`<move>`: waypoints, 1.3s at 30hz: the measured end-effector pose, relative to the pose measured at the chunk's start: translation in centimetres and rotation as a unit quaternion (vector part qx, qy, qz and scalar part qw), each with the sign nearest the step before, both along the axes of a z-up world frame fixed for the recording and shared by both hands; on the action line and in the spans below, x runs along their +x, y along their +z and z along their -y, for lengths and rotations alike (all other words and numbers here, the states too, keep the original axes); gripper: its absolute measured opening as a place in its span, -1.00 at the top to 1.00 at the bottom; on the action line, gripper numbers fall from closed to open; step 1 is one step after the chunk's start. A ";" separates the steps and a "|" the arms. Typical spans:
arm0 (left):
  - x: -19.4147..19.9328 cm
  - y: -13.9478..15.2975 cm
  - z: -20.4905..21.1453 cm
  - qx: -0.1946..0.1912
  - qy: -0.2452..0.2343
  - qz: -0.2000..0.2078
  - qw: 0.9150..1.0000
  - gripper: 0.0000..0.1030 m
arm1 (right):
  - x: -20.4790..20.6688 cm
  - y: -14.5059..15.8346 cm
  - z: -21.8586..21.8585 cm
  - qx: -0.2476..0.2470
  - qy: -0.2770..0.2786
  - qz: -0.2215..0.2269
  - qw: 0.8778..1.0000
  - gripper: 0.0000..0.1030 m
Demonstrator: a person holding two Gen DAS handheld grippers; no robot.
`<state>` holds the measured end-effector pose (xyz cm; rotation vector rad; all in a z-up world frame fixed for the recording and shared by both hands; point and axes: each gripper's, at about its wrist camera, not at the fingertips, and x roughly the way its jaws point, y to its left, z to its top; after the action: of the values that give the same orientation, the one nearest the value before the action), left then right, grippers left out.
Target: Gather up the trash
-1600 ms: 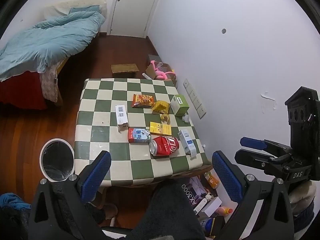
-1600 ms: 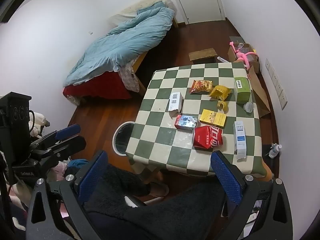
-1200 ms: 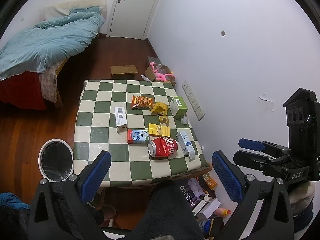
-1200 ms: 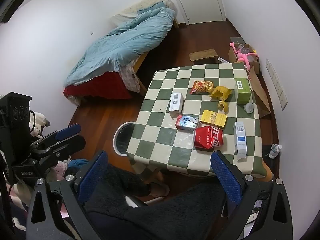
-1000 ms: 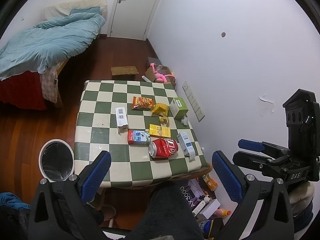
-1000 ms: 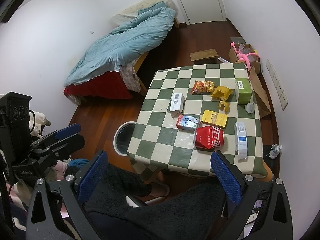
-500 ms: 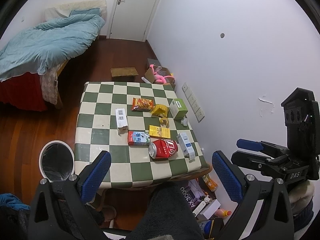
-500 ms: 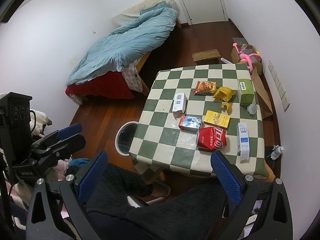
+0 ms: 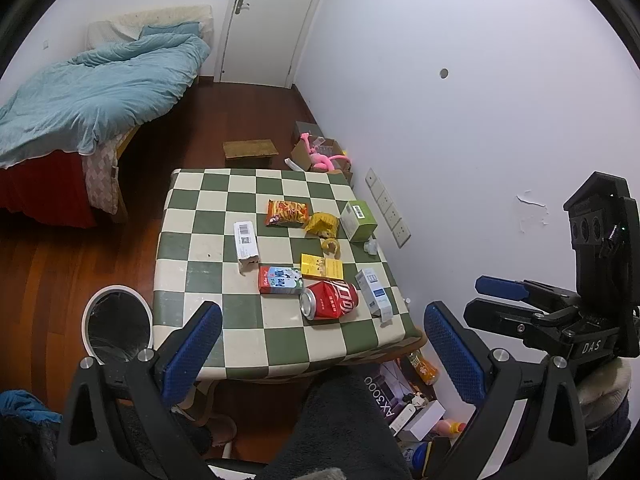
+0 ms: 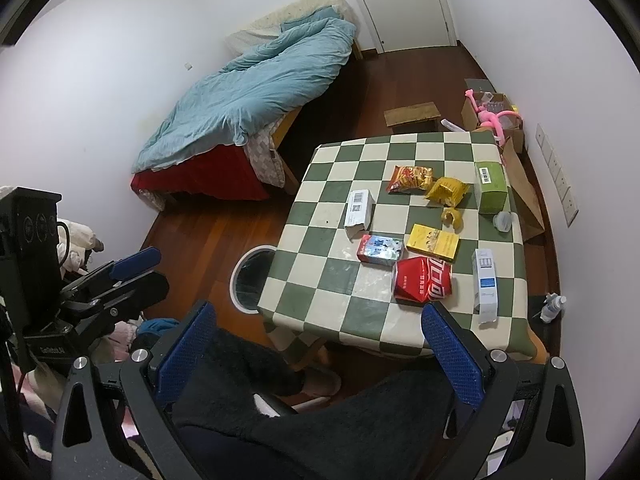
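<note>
While held high above checkered table (image 9: 192,248), left gripper (image 9: 320,344) spread wide, gripping nothing; right gripper (image 10: 316,344) likewise released and empty (blue pads well apart in both views). Below, on table: crushed red can (image 9: 330,305) beside milk carton (image 9: 280,280), yellow box (image 9: 322,269), blue-white box (image 9: 374,296), white box (image 9: 245,240), snack bag (image 9: 287,213), yellow wrapper (image 9: 322,224), green box (image 9: 359,220). On floor just left of table: white-rimmed bin (image 9: 116,326).
</note>
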<state>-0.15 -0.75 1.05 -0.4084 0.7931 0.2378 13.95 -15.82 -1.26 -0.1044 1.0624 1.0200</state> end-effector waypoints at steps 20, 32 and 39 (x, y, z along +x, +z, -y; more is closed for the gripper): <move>10.3 -14.8 -4.2 0.090 0.115 -0.139 0.979 -1.00 | 8.3 -10.3 2.3 -0.070 -0.150 0.012 0.986 -1.00; 16.6 -24.8 -1.9 0.019 0.040 -0.226 0.973 -0.99 | 20.1 -30.0 1.5 -0.176 -0.212 -0.085 0.958 -0.30; 21.9 -23.4 4.5 0.140 -0.195 -0.209 0.948 -1.00 | 21.5 -32.3 3.8 -0.189 -0.217 -0.112 0.951 0.15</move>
<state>21.74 -5.25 -22.34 0.0789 1.2200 0.0621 35.46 -19.65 -33.60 -0.0617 1.4072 0.4286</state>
